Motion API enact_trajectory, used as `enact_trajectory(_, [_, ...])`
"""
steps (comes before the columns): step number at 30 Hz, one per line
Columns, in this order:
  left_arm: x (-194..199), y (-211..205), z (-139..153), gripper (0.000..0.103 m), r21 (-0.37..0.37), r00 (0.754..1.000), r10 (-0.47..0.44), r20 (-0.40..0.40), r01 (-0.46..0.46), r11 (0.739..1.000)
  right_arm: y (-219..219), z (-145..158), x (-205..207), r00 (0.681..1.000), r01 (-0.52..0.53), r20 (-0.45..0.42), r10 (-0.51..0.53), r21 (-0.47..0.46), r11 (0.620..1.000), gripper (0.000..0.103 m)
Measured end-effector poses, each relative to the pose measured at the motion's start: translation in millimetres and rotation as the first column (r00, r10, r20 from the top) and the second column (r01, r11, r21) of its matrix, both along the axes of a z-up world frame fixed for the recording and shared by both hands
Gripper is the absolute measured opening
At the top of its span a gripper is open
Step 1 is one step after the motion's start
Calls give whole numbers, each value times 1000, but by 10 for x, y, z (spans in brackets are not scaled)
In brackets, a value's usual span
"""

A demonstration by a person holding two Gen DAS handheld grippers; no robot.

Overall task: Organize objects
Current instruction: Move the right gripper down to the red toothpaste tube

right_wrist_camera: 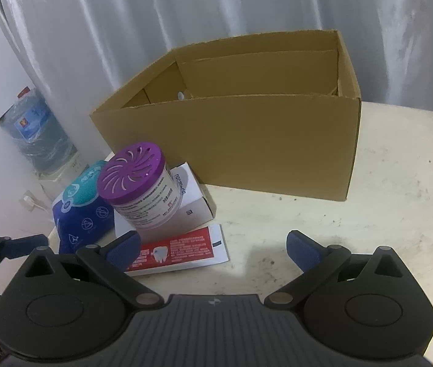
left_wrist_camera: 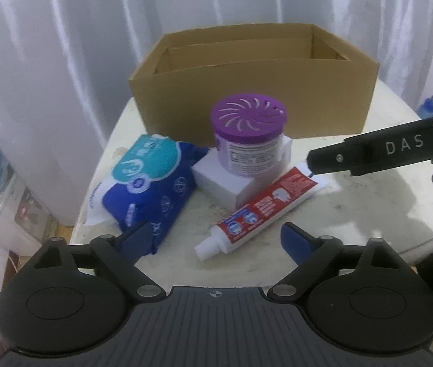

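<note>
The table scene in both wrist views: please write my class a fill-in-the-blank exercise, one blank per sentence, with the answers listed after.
1. The air freshener jar has a ____ vented lid.
2. The jar stands on a small white ____.
3. The toothpaste tube lies with its cap toward the camera in the ____ wrist view.
4. Behind the wet wipes pack stands an open ____ box.

Answers: purple; box; left; cardboard
</note>
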State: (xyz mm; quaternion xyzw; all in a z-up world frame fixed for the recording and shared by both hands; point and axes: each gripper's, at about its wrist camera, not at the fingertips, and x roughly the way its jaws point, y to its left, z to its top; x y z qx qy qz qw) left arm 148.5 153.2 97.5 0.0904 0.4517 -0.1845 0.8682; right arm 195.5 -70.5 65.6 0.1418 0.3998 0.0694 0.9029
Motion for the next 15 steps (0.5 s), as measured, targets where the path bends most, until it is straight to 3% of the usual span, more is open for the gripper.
enact_trajectory(3, [56,-52,-38,79,-1,1000,-19,-4,19,1000,3,-10,19,1000,-2,-3,2,4,1000,98])
enact_trajectory(15, [196,-145,-240,74,-43,991,-40,-131,35,998,-18,-64,48,999,10,-52,-7,50,999,83])
